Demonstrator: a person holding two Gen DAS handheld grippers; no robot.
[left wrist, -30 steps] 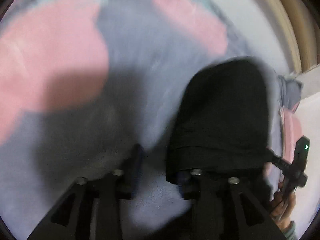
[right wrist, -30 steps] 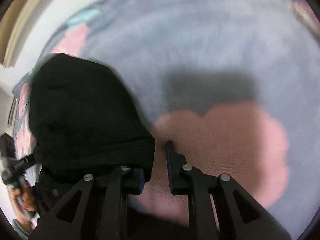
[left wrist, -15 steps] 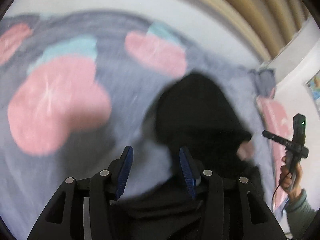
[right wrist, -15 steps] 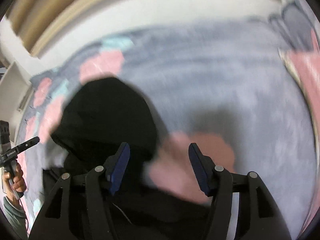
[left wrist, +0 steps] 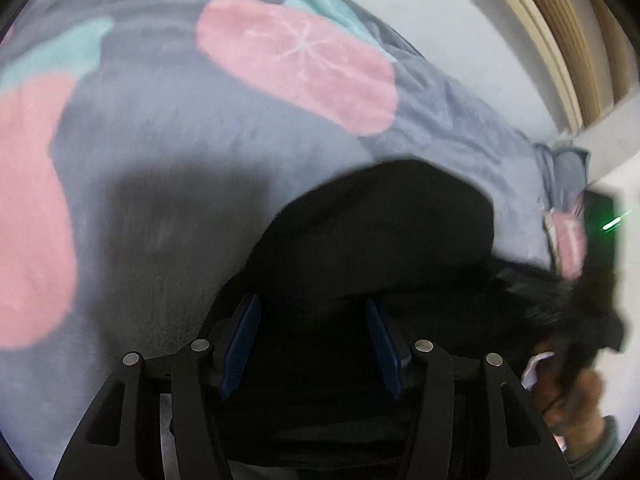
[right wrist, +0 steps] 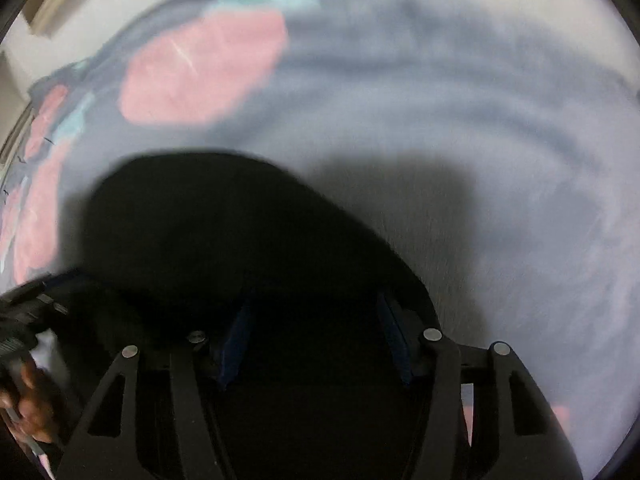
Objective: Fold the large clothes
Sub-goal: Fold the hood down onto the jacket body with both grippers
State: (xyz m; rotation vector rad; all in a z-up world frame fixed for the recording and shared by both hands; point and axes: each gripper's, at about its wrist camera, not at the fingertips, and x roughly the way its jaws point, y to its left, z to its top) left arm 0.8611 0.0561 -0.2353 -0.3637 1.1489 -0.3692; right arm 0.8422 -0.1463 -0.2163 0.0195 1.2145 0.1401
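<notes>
Left gripper [left wrist: 312, 336] and right gripper [right wrist: 316, 340] — jaws of both spread wide, grasping nothing. Bulky black fabric garment [left wrist: 384, 224] lies heaped on the grey fleece bed blanket with pink and teal patches [left wrist: 168, 128], directly ahead of both grippers. Both views motion-blurred.

A black garment [left wrist: 384, 232] [right wrist: 208, 232], plain and dark enough that its folds barely show, lies bunched in a rounded heap on a grey blanket [left wrist: 192, 152] [right wrist: 460, 128] printed with pink and teal shapes.
</notes>
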